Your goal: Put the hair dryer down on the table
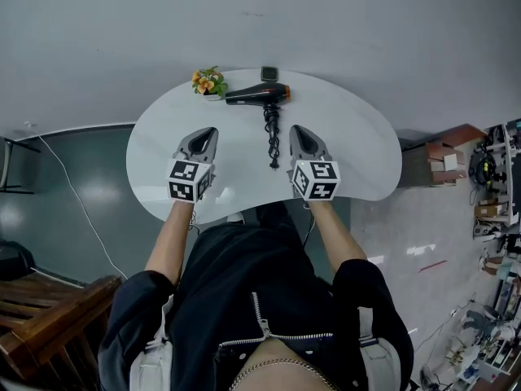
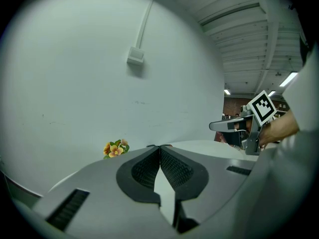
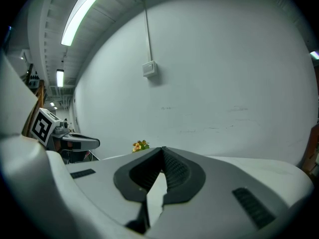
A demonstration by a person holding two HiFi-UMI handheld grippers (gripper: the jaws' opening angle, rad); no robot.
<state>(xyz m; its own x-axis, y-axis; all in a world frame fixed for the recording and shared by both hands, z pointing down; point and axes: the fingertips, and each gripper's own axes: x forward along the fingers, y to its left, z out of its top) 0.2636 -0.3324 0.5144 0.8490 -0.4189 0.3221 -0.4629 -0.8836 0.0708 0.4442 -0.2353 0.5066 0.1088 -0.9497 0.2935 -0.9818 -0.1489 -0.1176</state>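
Observation:
A black hair dryer (image 1: 256,95) with an orange end lies on its side at the far part of the white table (image 1: 366,145). Its coiled black cord (image 1: 272,137) runs toward me between the two grippers. My left gripper (image 1: 208,132) rests on the table to the left of the cord, shut and holding nothing. To the right of the cord sits my right gripper (image 1: 296,130), also shut and bare. In the left gripper view the jaw tips (image 2: 159,147) meet; the right gripper (image 2: 230,126) shows at the side. The right gripper view shows its tips (image 3: 162,149) closed too.
A small pot of orange flowers (image 1: 210,82) stands left of the dryer, also seen as flowers (image 2: 115,149) and flowers (image 3: 140,146). A small dark box (image 1: 269,74) sits behind the dryer. A white wall rises behind the table. Wooden furniture (image 1: 49,316) and cluttered shelves (image 1: 492,194) flank me.

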